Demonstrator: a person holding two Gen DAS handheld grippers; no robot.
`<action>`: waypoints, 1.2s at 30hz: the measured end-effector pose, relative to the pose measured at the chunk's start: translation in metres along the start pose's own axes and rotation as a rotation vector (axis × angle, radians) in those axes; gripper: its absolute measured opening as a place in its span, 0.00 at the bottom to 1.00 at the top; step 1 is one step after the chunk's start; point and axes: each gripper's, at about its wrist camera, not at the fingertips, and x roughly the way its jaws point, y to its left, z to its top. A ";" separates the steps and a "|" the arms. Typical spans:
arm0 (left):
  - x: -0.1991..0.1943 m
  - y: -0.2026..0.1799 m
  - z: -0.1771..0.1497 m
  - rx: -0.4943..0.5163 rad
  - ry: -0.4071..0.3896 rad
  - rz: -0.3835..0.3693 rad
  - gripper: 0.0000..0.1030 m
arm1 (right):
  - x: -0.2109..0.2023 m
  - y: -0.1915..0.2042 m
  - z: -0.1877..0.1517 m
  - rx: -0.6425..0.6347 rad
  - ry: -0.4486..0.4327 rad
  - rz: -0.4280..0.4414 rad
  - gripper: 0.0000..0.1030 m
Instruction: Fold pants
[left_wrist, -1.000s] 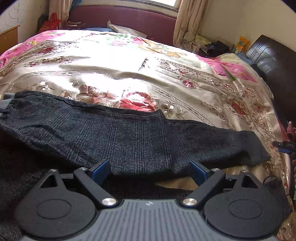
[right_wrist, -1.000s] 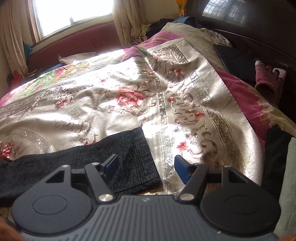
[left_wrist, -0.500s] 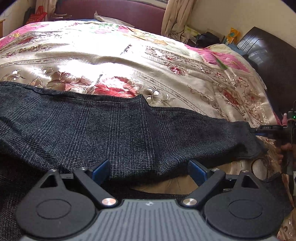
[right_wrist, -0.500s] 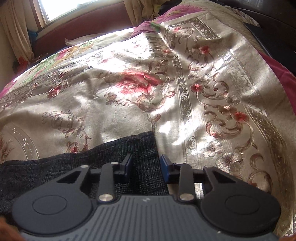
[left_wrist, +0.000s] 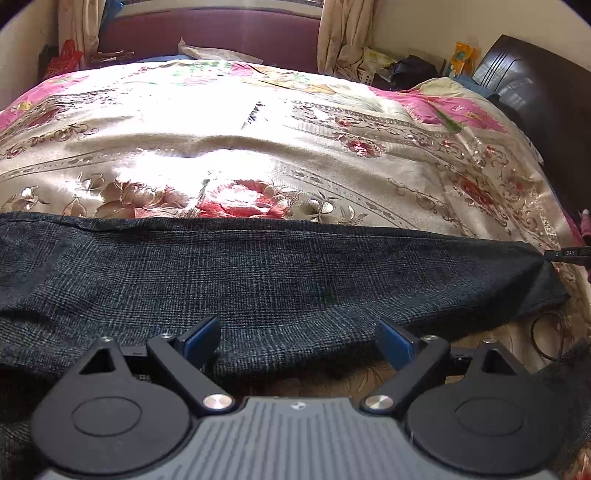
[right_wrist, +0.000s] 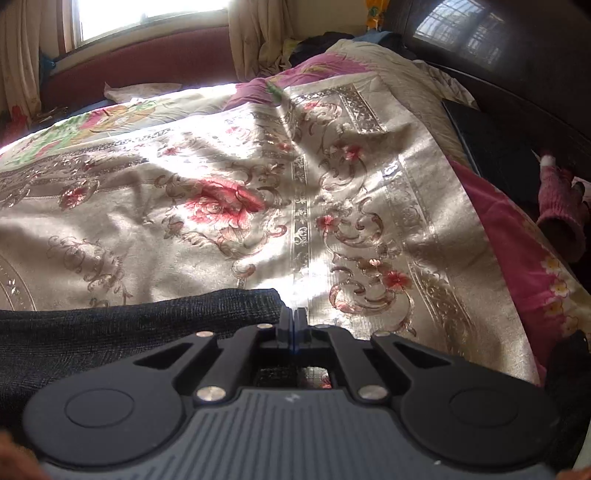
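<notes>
Dark grey checked pants lie lengthwise across the floral bedspread, folded leg on leg. My left gripper is open, its blue-padded fingers spread over the near edge of the pants. In the right wrist view the pants' leg end lies at the lower left. My right gripper is shut at the cuff corner; the cloth between the pads is hard to make out. The right gripper's tip shows at the cuff in the left wrist view.
A dark wooden headboard runs along the right. A dark flat item and a pink knit glove lie by it. A maroon padded bench and curtains stand at the far side. A black cable lies near the cuff.
My right gripper closed from wide open to shut at the cuff. The left gripper moved forward over the pants and stayed open. The pants' top layer now looks smooth.
</notes>
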 end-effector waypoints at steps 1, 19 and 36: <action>0.004 0.003 0.003 0.012 0.010 0.015 1.00 | 0.007 0.001 -0.008 -0.012 0.019 -0.035 0.00; 0.045 0.032 0.082 0.309 0.135 -0.116 0.97 | -0.034 0.071 0.024 -0.404 0.071 0.388 0.67; 0.104 0.063 0.105 0.446 0.259 -0.159 0.66 | 0.021 0.247 0.020 -0.731 0.221 0.561 0.44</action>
